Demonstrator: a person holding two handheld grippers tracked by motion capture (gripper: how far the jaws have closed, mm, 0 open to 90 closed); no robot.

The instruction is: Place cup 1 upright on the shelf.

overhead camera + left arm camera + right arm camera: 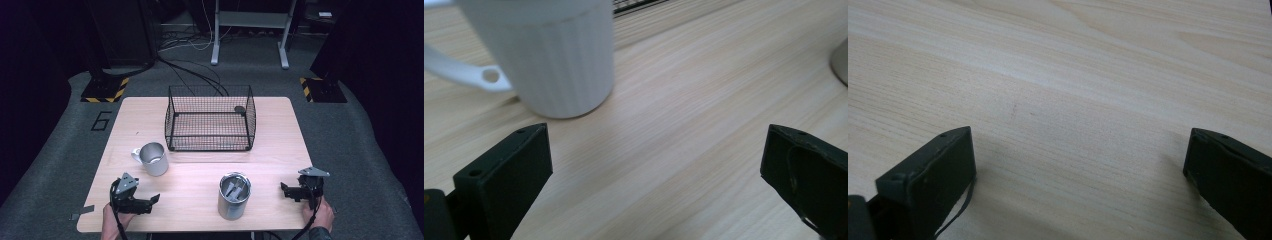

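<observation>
A white ribbed mug (152,158) with its handle to the left stands upright on the wooden table (200,165); in the left gripper view the mug (549,55) sits just beyond the jaws, left of centre. A steel tumbler (233,195) stands upright near the front edge, something lying inside it. My left gripper (150,202) rests at the front left, open and empty, below the mug. My right gripper (286,191) rests at the front right, open and empty, to the right of the tumbler. In the left gripper view the gripper (656,160) has bare table between its jaws, as does the gripper (1080,160) in the right gripper view.
A black wire basket (210,120) stands at the back middle of the table, with a small dark round thing (240,109) at its far right corner. Beyond the table are cables (195,70) on the grey floor and a metal stand (250,30).
</observation>
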